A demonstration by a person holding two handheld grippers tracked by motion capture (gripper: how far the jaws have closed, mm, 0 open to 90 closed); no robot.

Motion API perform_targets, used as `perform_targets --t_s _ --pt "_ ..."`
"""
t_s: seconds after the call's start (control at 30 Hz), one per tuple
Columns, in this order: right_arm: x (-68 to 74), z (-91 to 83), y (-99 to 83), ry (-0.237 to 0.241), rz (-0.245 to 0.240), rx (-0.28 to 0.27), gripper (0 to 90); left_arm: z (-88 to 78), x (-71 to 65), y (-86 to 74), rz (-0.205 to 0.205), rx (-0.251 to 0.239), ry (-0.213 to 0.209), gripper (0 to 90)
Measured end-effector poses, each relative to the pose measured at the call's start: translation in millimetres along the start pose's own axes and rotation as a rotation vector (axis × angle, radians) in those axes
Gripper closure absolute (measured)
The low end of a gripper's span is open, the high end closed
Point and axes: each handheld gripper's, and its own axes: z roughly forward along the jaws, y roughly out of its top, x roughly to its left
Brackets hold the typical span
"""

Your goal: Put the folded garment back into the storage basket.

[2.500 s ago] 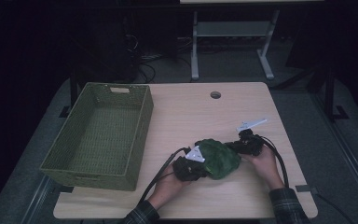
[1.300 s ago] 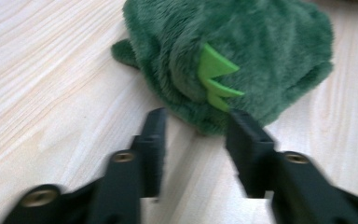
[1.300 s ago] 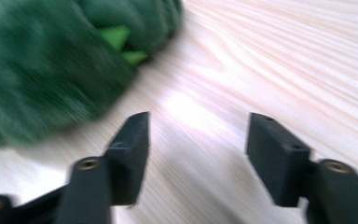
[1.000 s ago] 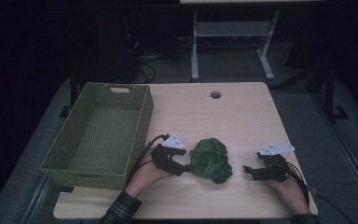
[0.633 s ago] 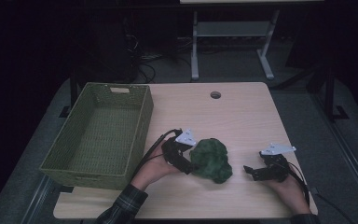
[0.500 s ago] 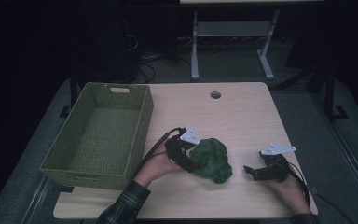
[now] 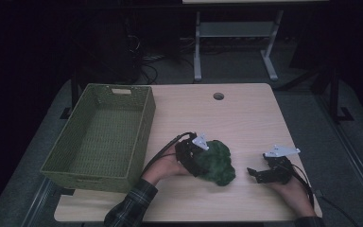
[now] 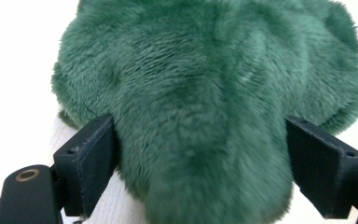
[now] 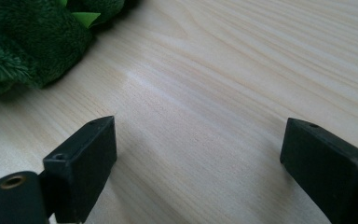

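A dark green plush toy (image 7: 217,163) lies on the wooden table (image 7: 246,118), near its front edge. My left gripper (image 7: 199,163) is pressed against the toy's left side. In the left gripper view, the toy (image 8: 205,70) bulges between the two widely spread jaws of that gripper (image 8: 200,140), which is open. My right gripper (image 7: 255,174) rests low on the table to the right of the toy, apart from it. It is open over bare wood (image 9: 198,140), and the toy's edge (image 9: 23,42) lies at the upper left of that view.
A green woven basket (image 7: 144,132) stands on the left of the table, with nothing visible inside it. A round cable hole (image 7: 218,96) sits near the far edge. A desk frame and cables stand on the dark floor behind the table.
My right gripper let go of the toy and moved off to the right, where it has since stayed. My left gripper slid right until the toy sat between its jaws.
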Motion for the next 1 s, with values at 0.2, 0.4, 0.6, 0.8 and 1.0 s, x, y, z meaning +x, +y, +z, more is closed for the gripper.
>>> perform_targets --t_s 0.2,0.4,0.6,0.8,1.0 --pt "0.1 -0.1 0.0 -0.001 0.001 0.001 10.5 13.7 -2.0 -1.0 0.021 0.045 -0.001 12.9" --pt "-0.1 -0.1 -0.1 -0.001 -0.002 0.0 10.6 19.7 -1.9 -0.7 0.019 0.08 0.007 12.3" --pt "0.0 0.0 -0.1 -0.005 -0.002 0.0 10.7 20.1 -2.1 0.3 0.017 0.094 0.013 14.7" --pt "0.1 0.0 -0.1 -0.005 -0.001 0.0 10.7 14.0 -3.5 4.1 0.025 0.098 -0.021 49.3" --pt "0.1 0.0 -0.1 -0.005 -0.001 0.0 10.7 13.3 -4.2 5.2 0.007 0.103 -0.037 64.9"
